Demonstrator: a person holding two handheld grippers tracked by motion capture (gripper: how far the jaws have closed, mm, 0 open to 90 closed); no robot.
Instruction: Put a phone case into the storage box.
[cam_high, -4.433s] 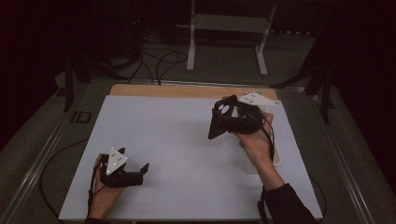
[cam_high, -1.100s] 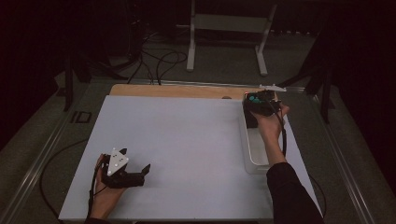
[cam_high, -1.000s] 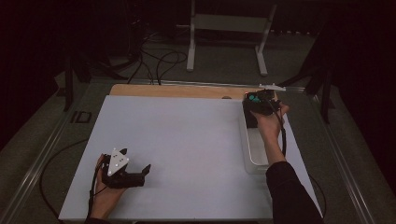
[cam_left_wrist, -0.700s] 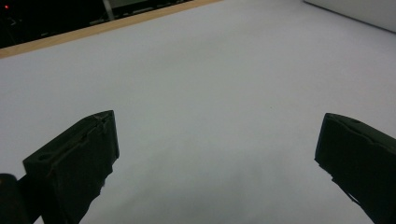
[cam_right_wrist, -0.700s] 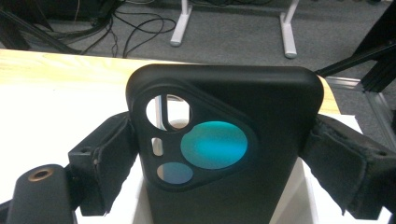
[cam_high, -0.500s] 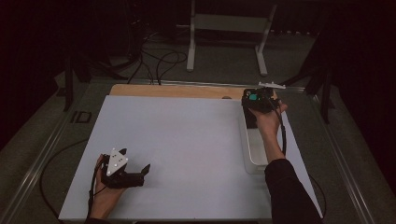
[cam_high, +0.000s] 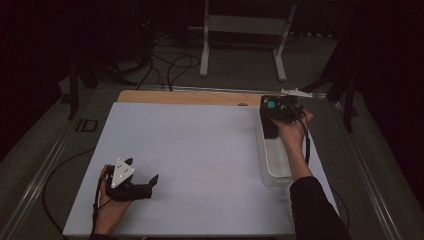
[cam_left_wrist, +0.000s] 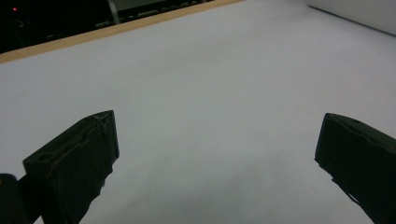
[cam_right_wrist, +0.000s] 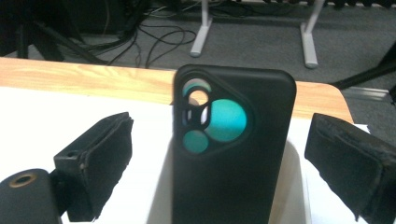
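- Your right gripper (cam_right_wrist: 219, 154) has just been opening; its jaws now stand wide, clear of the black phone case (cam_right_wrist: 233, 154), which stands upright between them in the clear bin (cam_high: 276, 165).
- That reads as a release: the case looks delivered.
- Your left gripper (cam_left_wrist: 215, 158) rests open, nothing between its jaws.
- No readable writing or brand on the case.

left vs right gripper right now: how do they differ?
The left gripper has nothing but bare white table between its jaws; the right gripper has a black phone case standing upright between its jaws, with gaps on both sides. The left gripper sits at the table's near left; the right gripper is at the far right, over a clear tray. Both stand open.
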